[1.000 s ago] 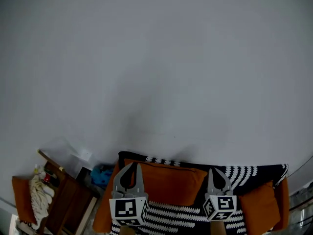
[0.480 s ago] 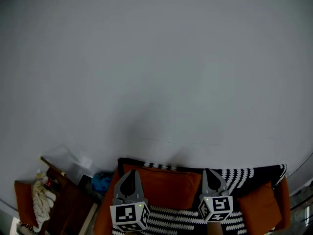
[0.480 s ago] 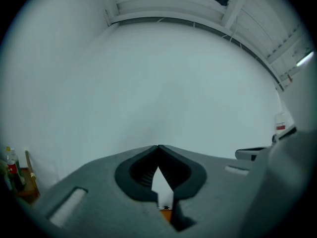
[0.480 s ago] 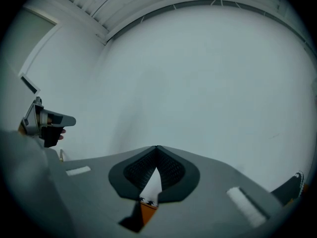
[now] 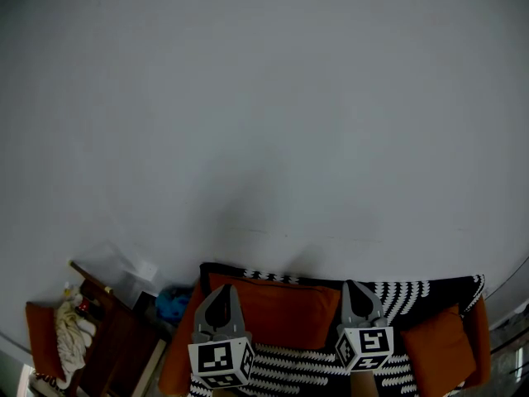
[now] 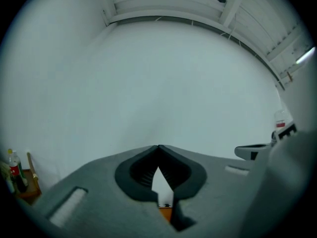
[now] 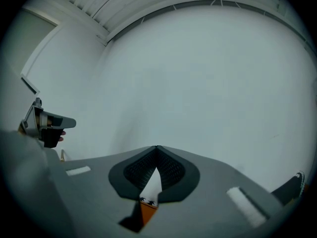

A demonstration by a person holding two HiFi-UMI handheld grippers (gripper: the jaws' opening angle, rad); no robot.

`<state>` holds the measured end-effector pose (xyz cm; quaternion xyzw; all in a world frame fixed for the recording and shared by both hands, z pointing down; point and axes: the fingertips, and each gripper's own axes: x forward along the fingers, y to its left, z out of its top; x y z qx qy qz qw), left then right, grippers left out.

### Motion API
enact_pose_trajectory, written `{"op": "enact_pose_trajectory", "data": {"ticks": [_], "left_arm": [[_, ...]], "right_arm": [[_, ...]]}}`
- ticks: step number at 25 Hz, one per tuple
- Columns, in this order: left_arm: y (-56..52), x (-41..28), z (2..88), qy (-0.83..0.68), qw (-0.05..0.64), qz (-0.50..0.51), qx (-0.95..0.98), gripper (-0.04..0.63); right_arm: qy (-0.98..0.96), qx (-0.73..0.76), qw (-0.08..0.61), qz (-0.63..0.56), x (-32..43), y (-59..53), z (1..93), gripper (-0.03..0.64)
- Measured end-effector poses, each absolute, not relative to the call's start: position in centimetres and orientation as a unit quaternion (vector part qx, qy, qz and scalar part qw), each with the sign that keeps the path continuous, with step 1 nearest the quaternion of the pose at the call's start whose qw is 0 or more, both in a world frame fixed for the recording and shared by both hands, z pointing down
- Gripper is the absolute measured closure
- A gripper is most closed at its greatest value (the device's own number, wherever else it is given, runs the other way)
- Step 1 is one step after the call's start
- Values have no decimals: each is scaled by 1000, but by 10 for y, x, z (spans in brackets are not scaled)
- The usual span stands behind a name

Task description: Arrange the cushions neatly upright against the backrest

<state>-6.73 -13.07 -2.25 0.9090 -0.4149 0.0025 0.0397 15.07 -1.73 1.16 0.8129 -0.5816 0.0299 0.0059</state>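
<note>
A large orange cushion [image 5: 281, 308] was seen propped upright against the black-and-white backrest [image 5: 417, 292]; a smaller orange cushion [image 5: 436, 350] was set tilted at its right end.

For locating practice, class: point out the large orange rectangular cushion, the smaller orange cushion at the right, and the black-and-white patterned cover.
Large orange rectangular cushion [image 5: 283, 309]: head view, front centre.
Smaller orange cushion [image 5: 436, 350]: head view, middle.
Black-and-white patterned cover [image 5: 412, 293]: head view, upper band.

Likely home lounge: sofa [image 5: 417, 292], cushions [image 5: 281, 308]
</note>
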Motion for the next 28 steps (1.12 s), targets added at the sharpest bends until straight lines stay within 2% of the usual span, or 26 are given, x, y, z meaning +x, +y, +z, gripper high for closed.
{"op": "enact_pose_trajectory", "data": {"ticks": [17,23,28], "left_arm": [[-133,-71,-18,-412,23,8,911,593],[-130,-41,-14,-360,14,12,933,592],[-106,21,-4,-276,12,19,961,509]], "right_arm": [[-562,826,11,33,151,-6,18,607],[-508,860,20,42,169,31,29,599],[-431,900,21,66,204,97,45,534]]}}
